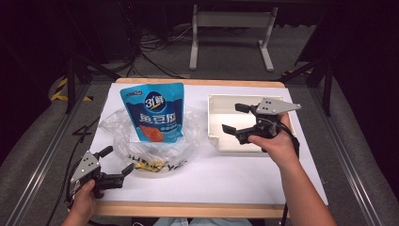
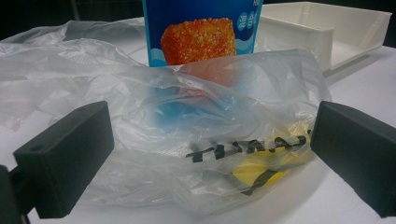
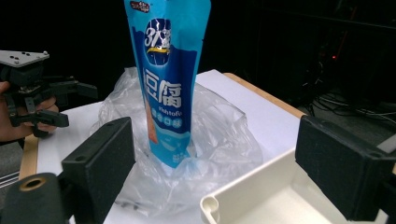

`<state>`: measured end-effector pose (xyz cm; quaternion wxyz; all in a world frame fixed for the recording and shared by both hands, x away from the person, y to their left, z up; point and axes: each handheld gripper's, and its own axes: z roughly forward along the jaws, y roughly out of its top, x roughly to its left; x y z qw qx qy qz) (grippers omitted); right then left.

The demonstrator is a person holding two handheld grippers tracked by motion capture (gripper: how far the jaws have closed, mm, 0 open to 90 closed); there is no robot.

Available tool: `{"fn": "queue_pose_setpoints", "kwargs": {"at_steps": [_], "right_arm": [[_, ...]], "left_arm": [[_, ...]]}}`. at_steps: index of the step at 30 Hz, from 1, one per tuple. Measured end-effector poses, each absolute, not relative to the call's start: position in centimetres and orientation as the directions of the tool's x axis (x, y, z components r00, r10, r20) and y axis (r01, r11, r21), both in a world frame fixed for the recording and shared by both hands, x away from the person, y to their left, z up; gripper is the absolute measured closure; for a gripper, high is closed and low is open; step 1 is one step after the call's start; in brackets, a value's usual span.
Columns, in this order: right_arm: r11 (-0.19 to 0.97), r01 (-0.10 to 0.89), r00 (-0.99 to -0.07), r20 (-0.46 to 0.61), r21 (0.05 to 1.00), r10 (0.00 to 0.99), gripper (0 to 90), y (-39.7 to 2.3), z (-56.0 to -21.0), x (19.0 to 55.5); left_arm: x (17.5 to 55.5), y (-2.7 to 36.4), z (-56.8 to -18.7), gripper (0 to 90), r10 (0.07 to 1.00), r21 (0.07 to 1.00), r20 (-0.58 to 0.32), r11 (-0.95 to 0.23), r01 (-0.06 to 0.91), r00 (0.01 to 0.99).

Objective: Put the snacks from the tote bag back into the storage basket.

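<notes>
A blue snack pouch (image 1: pixel 153 113) (image 3: pixel 168 93) stands upright inside a crumpled clear plastic bag (image 1: pixel 155 148) (image 2: pixel 205 121) (image 3: pixel 215 135) on the white table. The bag carries black lettering and a yellow patch on its near side. My left gripper (image 1: pixel 118 159) (image 2: pixel 210 158) is open at the bag's near left edge, its jaws wide on either side of the film without pressing it. My right gripper (image 1: pixel 234 117) (image 3: pixel 219 163) is open above the white tray (image 1: pixel 219 120) (image 3: pixel 247 193), pointing left at the pouch, with nothing between its jaws. The left gripper (image 3: pixel 74 105) also appears far left in the right gripper view.
The white tray (image 2: pixel 327 32) is shallow and holds nothing. Bare white table top (image 1: pixel 226 174) runs along the front wooden edge. A metal table frame (image 1: pixel 230 28) and cables lie on the grey floor behind the table.
</notes>
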<state>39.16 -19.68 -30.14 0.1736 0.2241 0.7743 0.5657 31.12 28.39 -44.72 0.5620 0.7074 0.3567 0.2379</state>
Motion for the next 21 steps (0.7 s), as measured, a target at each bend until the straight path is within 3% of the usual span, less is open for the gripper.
{"fn": "queue_pose_setpoints", "kwargs": {"at_steps": [21], "right_arm": [[0.302, 0.149, -0.890, -0.006, 0.942, 0.456, 9.7, -12.2, -29.8, 43.1]], "left_arm": [[31.1, 28.5, -44.6, 0.1, 0.767, 0.964, -0.064, -0.118, 0.239, 0.638]]}}
